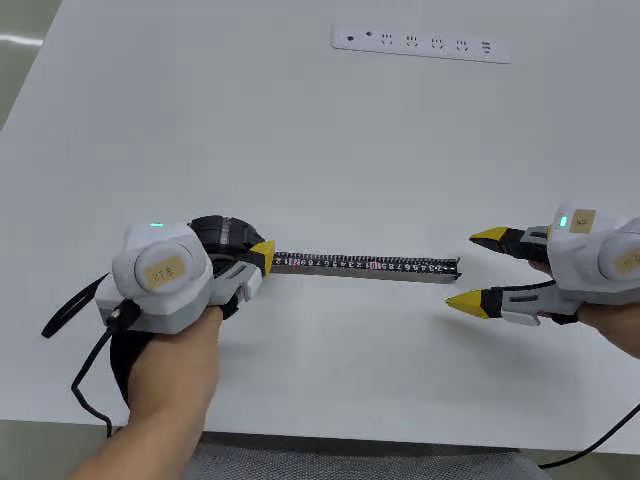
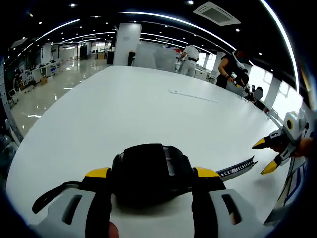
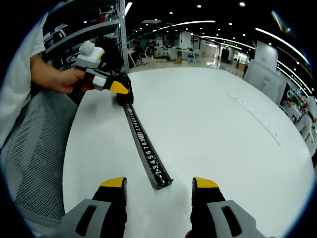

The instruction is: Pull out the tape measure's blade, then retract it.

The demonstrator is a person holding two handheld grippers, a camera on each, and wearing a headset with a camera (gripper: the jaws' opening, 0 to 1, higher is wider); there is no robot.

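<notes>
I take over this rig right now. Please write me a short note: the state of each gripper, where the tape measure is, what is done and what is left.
Left gripper: jaws shut on the tape measure case, down on the table.
Right gripper: jaws open, holding nothing, at the blade's free end.
Blade: pulled out, lying flat on the table, pointing at the right gripper.
Done: the blade is out.
Left: retract it into the case.

Scale numerals along blade (image 3: 143, 146), barely legible
</notes>
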